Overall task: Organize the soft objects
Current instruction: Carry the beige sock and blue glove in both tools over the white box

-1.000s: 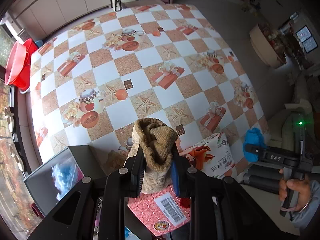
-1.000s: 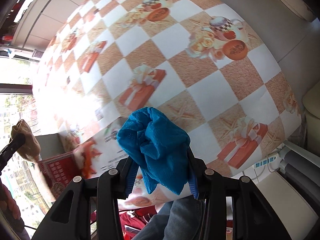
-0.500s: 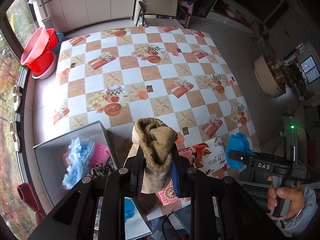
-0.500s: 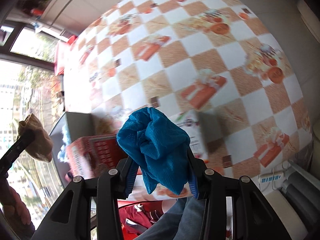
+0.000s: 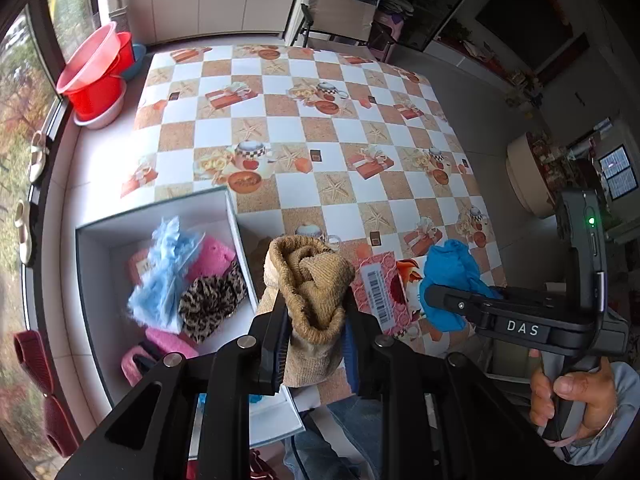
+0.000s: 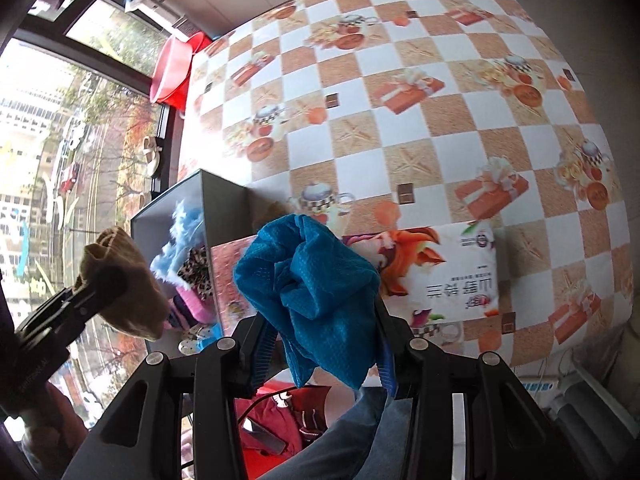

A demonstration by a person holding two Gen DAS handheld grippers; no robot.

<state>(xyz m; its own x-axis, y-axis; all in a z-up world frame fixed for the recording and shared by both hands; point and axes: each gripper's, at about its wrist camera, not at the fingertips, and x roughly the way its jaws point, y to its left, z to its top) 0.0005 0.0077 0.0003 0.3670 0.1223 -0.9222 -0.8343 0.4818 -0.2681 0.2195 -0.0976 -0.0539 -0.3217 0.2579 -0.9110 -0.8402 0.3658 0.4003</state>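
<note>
My left gripper [image 5: 314, 316] is shut on a tan knitted sock [image 5: 310, 280] and holds it in the air above the table's near edge, just right of a grey open box [image 5: 96, 280]. The box holds a light blue fluffy piece [image 5: 166, 276], pink pieces [image 5: 208, 254] and a leopard-print piece [image 5: 210, 304]. My right gripper [image 6: 322, 328] is shut on a blue cloth [image 6: 316, 296], also held in the air; the cloth also shows in the left wrist view [image 5: 450, 280]. The sock shows at the left of the right wrist view [image 6: 120, 284].
The table has a checkered cloth [image 5: 320, 140]. A pink patterned packet [image 5: 378, 292] and a white printed packet [image 6: 448, 272] lie near the front edge. Red basins [image 5: 94, 76] stand by the window at far left. A chair [image 5: 340, 8] stands behind the table.
Both grippers have risen and pulled back from the table, so more of it shows. The grey box with its soft pieces has come into full view. Both stay shut on their cloths.
</note>
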